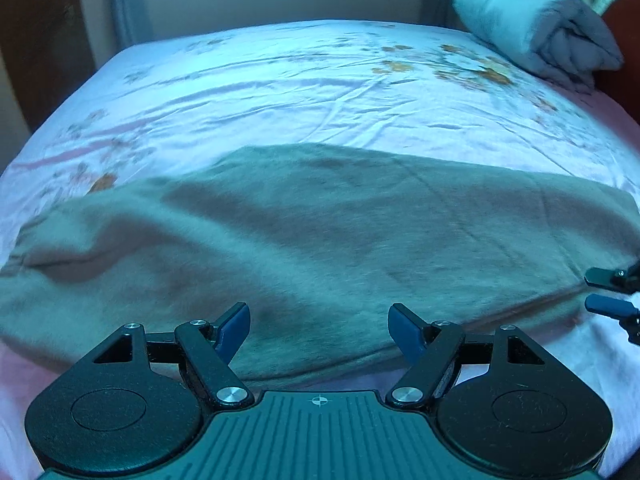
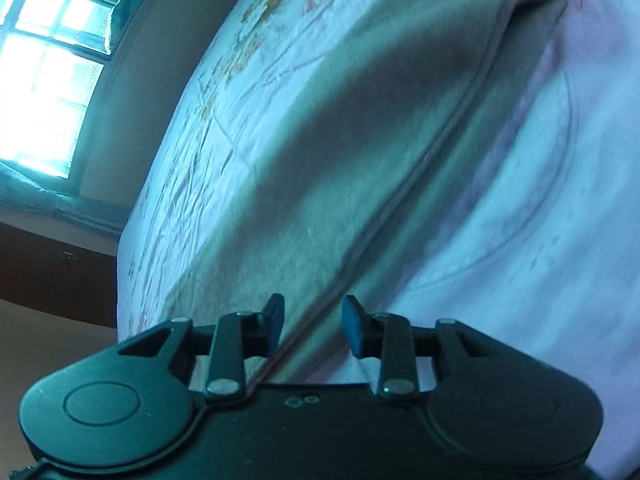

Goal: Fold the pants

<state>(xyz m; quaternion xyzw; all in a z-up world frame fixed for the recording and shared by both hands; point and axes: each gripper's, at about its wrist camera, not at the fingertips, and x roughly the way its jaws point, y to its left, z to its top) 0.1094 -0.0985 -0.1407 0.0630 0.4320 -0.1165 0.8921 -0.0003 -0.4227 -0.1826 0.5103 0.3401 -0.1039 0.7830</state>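
Clearly the soft grey fleece pants (image 1: 320, 232), lying flat across the floral bedsheet (image 1: 280, 92), will drape limply, so pinch both layers at the seamed near edge with your wide-open left gripper (image 1: 319, 326) and part-open right gripper (image 2: 313, 326).

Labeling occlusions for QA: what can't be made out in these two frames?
- Pants: left end cut by frame edge, left wrist view; motion blur hides seams.
- Right gripper: only fingertips show at left view's right edge.
- Pants edge: hidden beneath gripper body, right view.
- Bundle: blurred, unidentifiable.
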